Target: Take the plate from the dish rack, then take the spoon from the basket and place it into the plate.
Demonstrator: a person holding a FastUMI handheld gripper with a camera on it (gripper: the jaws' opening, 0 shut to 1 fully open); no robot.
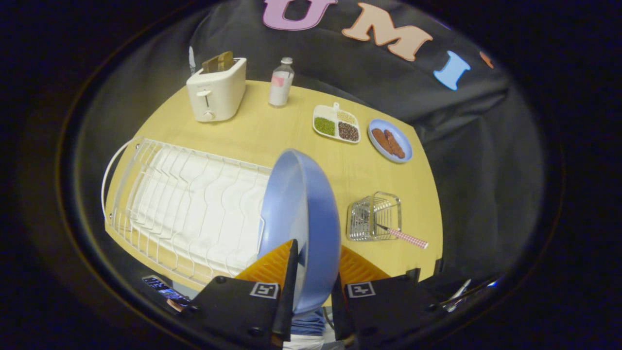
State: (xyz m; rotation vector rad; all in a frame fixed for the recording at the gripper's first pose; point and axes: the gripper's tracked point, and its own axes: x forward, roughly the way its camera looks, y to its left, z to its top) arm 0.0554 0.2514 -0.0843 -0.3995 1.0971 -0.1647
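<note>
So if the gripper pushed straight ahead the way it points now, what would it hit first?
The gripper is shut on the blue plate, so the plate leads. Beyond it, probably bare table between the dish rack and the basket; depth unclear.

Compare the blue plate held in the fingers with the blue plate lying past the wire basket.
The held plate stands on edge between the gripper fingers, above the dish rack's end; the far plate lies flat on the table. The held plate carries nothing; the far plate carries brown food pieces. The held plate is clamped by both fingers; the far plate is untouched. Both are light blue.
</note>
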